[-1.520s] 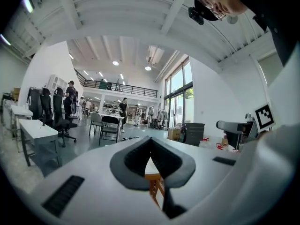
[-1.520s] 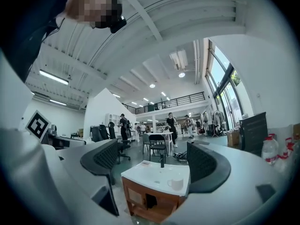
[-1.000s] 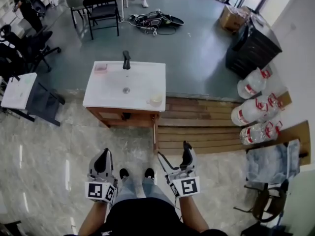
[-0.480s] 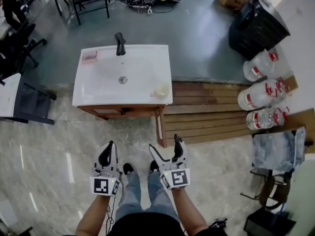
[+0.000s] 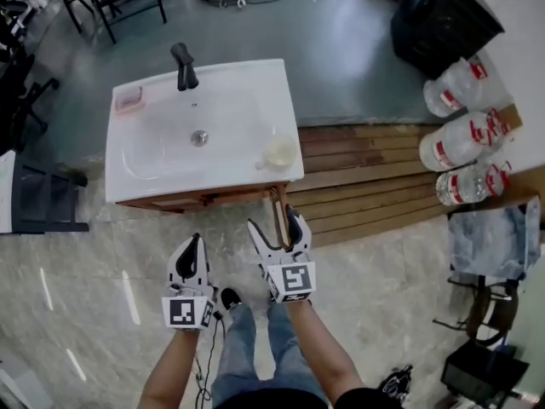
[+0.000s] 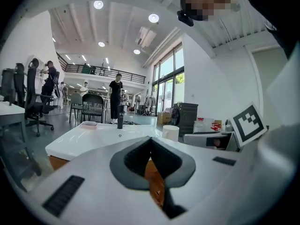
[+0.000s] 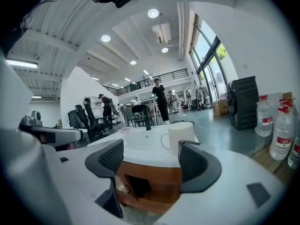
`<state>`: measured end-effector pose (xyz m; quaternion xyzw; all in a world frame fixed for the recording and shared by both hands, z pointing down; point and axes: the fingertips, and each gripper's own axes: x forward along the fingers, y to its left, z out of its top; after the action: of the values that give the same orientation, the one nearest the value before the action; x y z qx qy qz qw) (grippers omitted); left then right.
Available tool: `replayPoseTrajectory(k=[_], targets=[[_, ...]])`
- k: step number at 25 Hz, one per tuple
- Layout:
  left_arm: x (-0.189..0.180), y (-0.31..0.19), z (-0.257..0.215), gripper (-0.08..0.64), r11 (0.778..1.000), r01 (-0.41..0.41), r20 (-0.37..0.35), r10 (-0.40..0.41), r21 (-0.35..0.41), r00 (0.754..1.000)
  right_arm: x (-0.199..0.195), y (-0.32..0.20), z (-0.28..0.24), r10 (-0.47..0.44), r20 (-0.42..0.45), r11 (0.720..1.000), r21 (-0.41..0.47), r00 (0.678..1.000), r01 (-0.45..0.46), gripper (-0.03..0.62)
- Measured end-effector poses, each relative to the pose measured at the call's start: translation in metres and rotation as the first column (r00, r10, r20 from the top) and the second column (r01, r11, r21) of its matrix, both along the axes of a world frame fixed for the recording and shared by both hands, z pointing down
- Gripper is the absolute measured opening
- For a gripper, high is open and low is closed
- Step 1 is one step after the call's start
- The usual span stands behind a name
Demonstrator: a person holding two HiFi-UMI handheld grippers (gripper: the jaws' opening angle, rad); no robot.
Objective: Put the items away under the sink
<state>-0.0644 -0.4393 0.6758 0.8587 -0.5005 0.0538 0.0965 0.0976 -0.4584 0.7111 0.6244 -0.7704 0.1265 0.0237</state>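
Note:
A white sink [image 5: 153,173] on a wooden cabinet [image 5: 200,198] stands in front of me. On its top are a white cup [image 5: 278,153], a pink soap dish [image 5: 129,100] and a black faucet [image 5: 182,66]. The cabinet door [image 5: 279,210] stands open at the right front corner. My left gripper [image 5: 192,252] is shut and empty, just short of the cabinet front. My right gripper [image 5: 274,226] is open and empty, with its jaws on either side of the door's edge. In the right gripper view the cup [image 7: 180,137] shows beyond the open jaws, above the cabinet's dark opening [image 7: 136,185].
Wooden decking [image 5: 366,173] lies to the right of the sink, with three large water bottles [image 5: 464,143] beyond it. A black bin [image 5: 443,15] is at the back right. Denim cloth lies over a chair [image 5: 494,237] at right. A dark chair [image 5: 43,203] is at left.
I have stepped closer to the sink, which now looks nearer and larger. Both grippers moved forward to the cabinet front, and the right one now reaches the open door.

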Motion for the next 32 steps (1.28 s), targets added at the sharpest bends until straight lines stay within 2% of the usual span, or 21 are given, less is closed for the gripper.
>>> replayPoseTrajectory(k=[3,13,19,25,26,32], targets=[[0.006,-0.019,0.009,0.006,1.000,-0.009,-0.008,0.009,-0.005,1.000,-0.005,-0.027,0.019,-0.003,-0.041,1.000,-0.010,0.999,0.002,0.344],[0.010,-0.061,0.043,0.006,1.000,-0.005,0.003,0.005,-0.010,1.000,-0.009,-0.091,0.051,0.034,-0.087,0.999,-0.034,0.996,-0.037,0.242],[0.014,-0.075,0.055,0.008,1.000,-0.011,0.012,0.011,-0.024,1.000,-0.009,-0.115,0.054,0.067,-0.092,0.997,-0.036,0.994,-0.071,0.183],[0.005,-0.073,0.067,0.006,0.999,-0.013,0.025,0.015,-0.044,1.000,-0.002,-0.132,0.051,0.113,-0.098,0.993,-0.034,0.989,-0.117,0.085],[0.002,-0.072,0.071,0.006,0.999,-0.015,0.030,0.016,-0.045,0.999,-0.002,-0.134,0.051,0.113,-0.104,0.993,-0.031,0.988,-0.116,0.058],[-0.008,-0.063,0.079,0.006,0.998,-0.010,0.046,0.012,-0.063,0.999,-0.006,-0.128,0.046,0.045,-0.204,0.999,0.005,0.978,-0.045,0.038]])
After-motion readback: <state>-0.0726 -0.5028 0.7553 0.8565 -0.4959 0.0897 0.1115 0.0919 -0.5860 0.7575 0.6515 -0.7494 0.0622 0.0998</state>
